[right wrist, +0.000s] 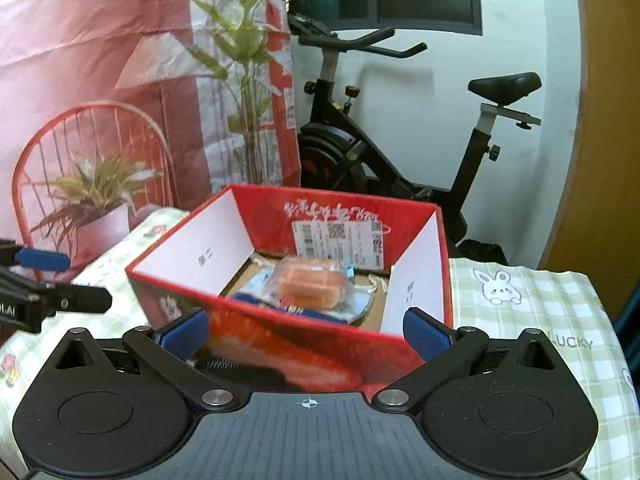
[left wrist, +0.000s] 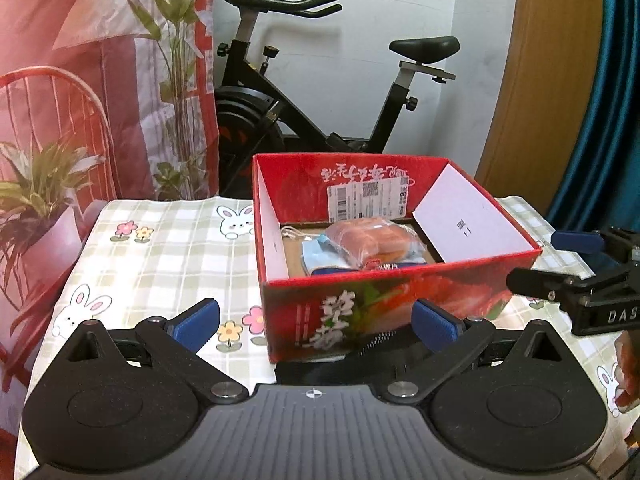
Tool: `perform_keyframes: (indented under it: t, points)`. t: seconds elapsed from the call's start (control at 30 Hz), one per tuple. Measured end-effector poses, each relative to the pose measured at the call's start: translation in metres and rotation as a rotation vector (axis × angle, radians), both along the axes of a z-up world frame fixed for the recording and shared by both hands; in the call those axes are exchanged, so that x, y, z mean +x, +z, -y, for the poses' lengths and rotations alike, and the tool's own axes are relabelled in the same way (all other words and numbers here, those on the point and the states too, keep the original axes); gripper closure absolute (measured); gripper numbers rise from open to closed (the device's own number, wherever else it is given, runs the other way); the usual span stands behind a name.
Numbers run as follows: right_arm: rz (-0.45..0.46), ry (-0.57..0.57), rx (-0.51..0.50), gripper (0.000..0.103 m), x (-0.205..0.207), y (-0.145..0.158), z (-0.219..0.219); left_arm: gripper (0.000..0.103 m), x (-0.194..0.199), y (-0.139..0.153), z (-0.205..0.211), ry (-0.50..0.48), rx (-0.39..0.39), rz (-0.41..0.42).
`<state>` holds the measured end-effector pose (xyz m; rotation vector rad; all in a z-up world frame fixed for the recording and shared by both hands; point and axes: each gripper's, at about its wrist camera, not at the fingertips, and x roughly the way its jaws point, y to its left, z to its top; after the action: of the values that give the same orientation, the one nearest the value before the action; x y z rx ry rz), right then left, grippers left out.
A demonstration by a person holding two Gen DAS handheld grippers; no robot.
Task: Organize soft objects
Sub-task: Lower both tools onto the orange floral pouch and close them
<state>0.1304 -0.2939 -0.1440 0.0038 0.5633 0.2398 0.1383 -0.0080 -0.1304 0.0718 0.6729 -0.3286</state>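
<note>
The left gripper [left wrist: 316, 322] has its ribbed blue pads spread wide, gripping nothing, low at 6 o'clock before the glossy red cardboard box [left wrist: 384, 304]. Inside the box, at centre, lies a crinkly clear-wrapped bread bun [left wrist: 374, 240] on a soft blue face mask [left wrist: 316, 254]. The checked bunny tablecloth [left wrist: 168, 248] spreads to 9 o'clock

From the right wrist, the right gripper [right wrist: 306, 330] also gapes wide and empty, its pads flanking the box's near wall [right wrist: 304, 344]; the bun [right wrist: 310, 284] sits within, at centre
</note>
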Motion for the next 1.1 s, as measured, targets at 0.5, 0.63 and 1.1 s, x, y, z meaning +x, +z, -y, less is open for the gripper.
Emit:
perform_keyframes:
  t: [0.5,0.63,1.1]
  points:
    - [-0.110,0.008,-0.008,0.001,-0.034,-0.047,-0.005,0.010,-0.031,-0.039,-0.006,-0.006,-0.024,-0.103]
    - [-0.155,0.036,0.015,0.005,-0.042,-0.060,-0.007,0.020,-0.031,-0.051,-0.009,-0.016,-0.060,-0.149]
    - [-0.274,0.061,0.054,0.013,-0.062,-0.097,-0.015,0.031,-0.028,-0.093,-0.013,-0.023,-0.157,-0.286]
